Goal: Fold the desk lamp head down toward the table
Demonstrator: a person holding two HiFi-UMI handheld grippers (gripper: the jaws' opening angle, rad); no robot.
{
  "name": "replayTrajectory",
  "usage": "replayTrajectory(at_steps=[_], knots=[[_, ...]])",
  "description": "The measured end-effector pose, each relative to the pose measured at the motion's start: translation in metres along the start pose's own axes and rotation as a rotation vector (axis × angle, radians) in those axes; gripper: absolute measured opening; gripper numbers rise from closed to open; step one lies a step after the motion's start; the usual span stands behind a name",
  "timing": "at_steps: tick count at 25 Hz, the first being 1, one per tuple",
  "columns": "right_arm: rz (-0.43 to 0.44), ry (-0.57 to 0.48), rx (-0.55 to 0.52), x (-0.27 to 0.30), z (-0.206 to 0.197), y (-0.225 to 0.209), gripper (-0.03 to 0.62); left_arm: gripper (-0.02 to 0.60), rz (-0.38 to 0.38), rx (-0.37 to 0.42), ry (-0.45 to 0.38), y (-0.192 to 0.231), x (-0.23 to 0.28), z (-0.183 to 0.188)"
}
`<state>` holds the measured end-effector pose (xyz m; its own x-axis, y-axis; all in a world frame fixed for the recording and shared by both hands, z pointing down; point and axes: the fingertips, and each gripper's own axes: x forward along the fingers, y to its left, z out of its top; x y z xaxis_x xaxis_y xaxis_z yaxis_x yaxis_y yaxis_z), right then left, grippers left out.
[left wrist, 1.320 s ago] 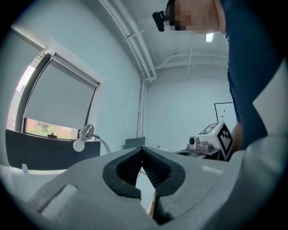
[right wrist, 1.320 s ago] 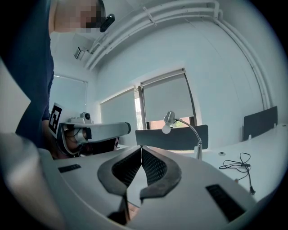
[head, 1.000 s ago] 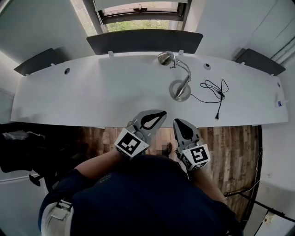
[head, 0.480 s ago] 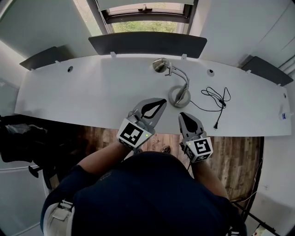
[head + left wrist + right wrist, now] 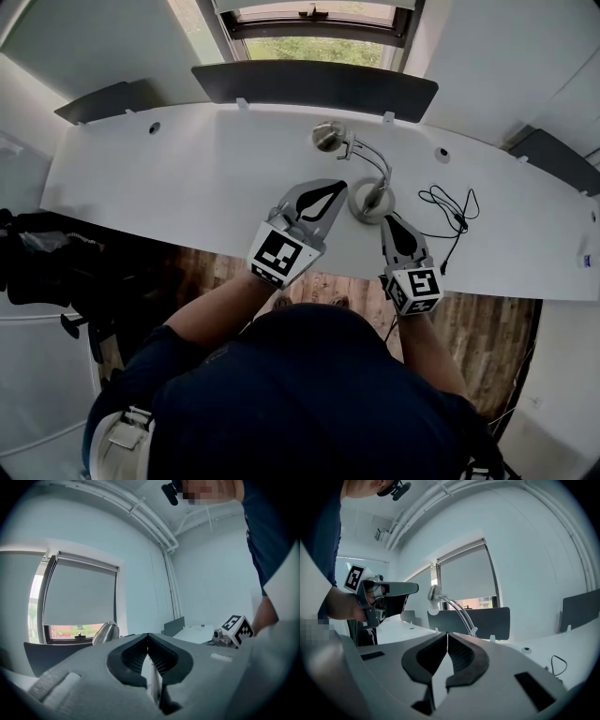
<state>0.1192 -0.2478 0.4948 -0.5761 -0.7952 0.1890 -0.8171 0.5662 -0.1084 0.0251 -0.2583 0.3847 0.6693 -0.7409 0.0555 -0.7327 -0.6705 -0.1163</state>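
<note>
The silver desk lamp stands on the white desk (image 5: 187, 187), with its round base (image 5: 368, 202) near the front edge. Its curved arm (image 5: 373, 159) rises to the head (image 5: 327, 137), which also shows in the left gripper view (image 5: 106, 633) and the right gripper view (image 5: 433, 594). My left gripper (image 5: 339, 185) is shut and empty, its tips just left of the base. My right gripper (image 5: 387, 218) is shut and empty, just in front of the base. Both jaw pairs meet at the tips (image 5: 148, 634) (image 5: 447, 633).
A black power cable (image 5: 450, 211) lies coiled on the desk right of the lamp. Dark partition panels (image 5: 314, 86) stand along the desk's back edge below a window (image 5: 319, 47). Wooden floor (image 5: 487, 328) shows in front of the desk.
Both grippers have moved forward from over the floor to over the desk's front edge, closing in on the lamp base. Their jaws stayed shut.
</note>
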Motion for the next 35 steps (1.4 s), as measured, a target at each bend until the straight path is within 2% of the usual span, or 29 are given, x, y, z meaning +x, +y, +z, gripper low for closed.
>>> replayTrajectory(at_steps=[5,10,14,22,29,35], knots=[[-0.013,0.017,-0.002,0.018,-0.013,-0.024,0.012,0.008,0.052,0.054,0.020,0.011,0.014,0.003],[-0.017,0.039,-0.023,0.036,-0.025,-0.038,0.014,0.008,0.089,0.162,0.048,0.018,0.024,0.005],[-0.015,0.067,-0.051,0.052,-0.041,-0.044,0.068,0.026,0.114,0.256,0.092,0.022,0.030,0.003],[-0.046,0.113,-0.082,0.074,-0.064,-0.057,0.159,0.078,0.128,0.463,0.207,0.026,0.045,-0.014],[-0.077,0.090,-0.119,0.094,-0.066,-0.065,0.183,0.078,0.132,0.614,0.236,0.025,0.054,-0.022],[-0.081,0.089,-0.131,0.113,-0.066,-0.067,0.183,0.078,0.143,0.708,0.267,0.026,0.059,-0.029]])
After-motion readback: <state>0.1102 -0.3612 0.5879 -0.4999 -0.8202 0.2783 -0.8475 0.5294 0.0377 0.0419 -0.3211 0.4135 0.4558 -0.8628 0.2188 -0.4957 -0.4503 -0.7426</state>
